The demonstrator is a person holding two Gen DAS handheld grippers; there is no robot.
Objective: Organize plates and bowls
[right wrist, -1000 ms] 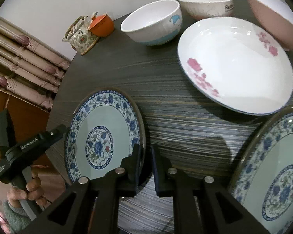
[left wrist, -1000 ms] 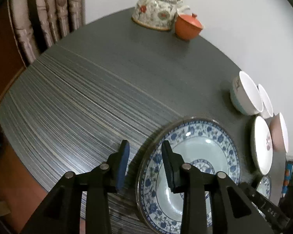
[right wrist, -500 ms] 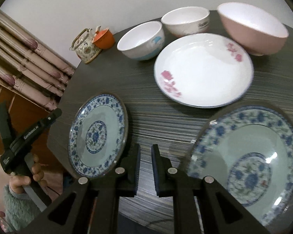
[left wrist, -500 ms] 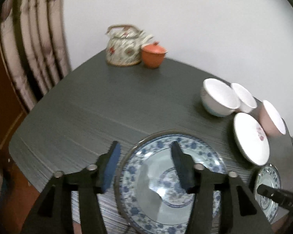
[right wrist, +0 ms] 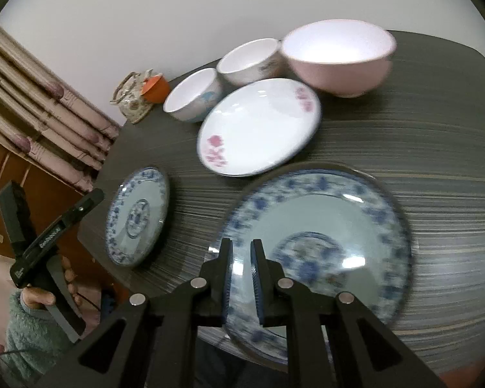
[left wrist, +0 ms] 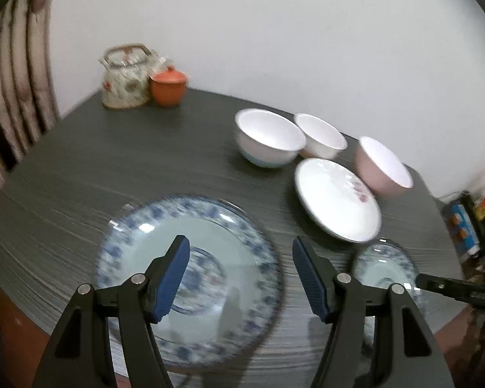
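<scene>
Three plates and three bowls sit on the dark table. Two plates are blue-patterned: a big plate and a small plate. The third, a white plate, has pink flowers. The big plate lies near the table's front edge, the small one by a corner, the white one between the big plate and the bowls.

The bowls stand in a row behind the white plate: a white bowl with a blue base, a second white bowl just beside it, and a pink bowl. At the far corner are one teapot and one orange lidded pot, touching or nearly so.

The left gripper hangs above the big plate's right part, its jaws opening with nothing between them. The right gripper is over the big plate's near rim, jaws nearly closed with only a narrow gap, empty. A hand in a fuzzy sleeve holds the left gripper.
</scene>
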